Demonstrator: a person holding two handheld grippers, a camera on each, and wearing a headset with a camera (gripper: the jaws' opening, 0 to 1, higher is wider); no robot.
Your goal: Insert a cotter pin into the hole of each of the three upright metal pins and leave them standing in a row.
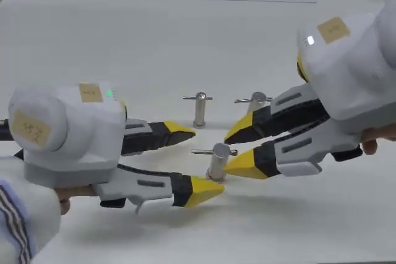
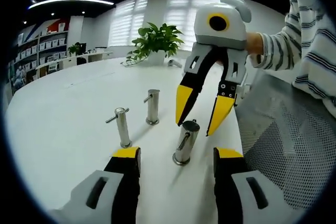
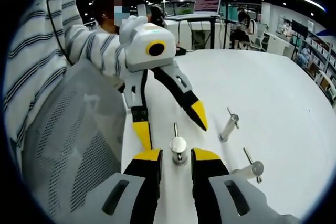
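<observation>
Three short upright steel pins (image 1: 200,110) on the white tabletop (image 1: 124,41) each carry a thin cotter pin (image 1: 203,151). The lower-centre pin (image 1: 218,164) sits off line, so the row likely remains. Left tool (image 1: 203,161): wide open, empty, flanking it. Right tool (image 1: 226,153): part open, empty, tips beside its head.

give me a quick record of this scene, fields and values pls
surface: white table
near pin: upright, between the jaws of both tools, cotter pin through its top
far left pin: upright, cotter pin through it
far right pin: upright, cotter pin through it
left tool: open, holding nothing
right tool: open, holding nothing
layout: near pin stands forward of the other two
</observation>
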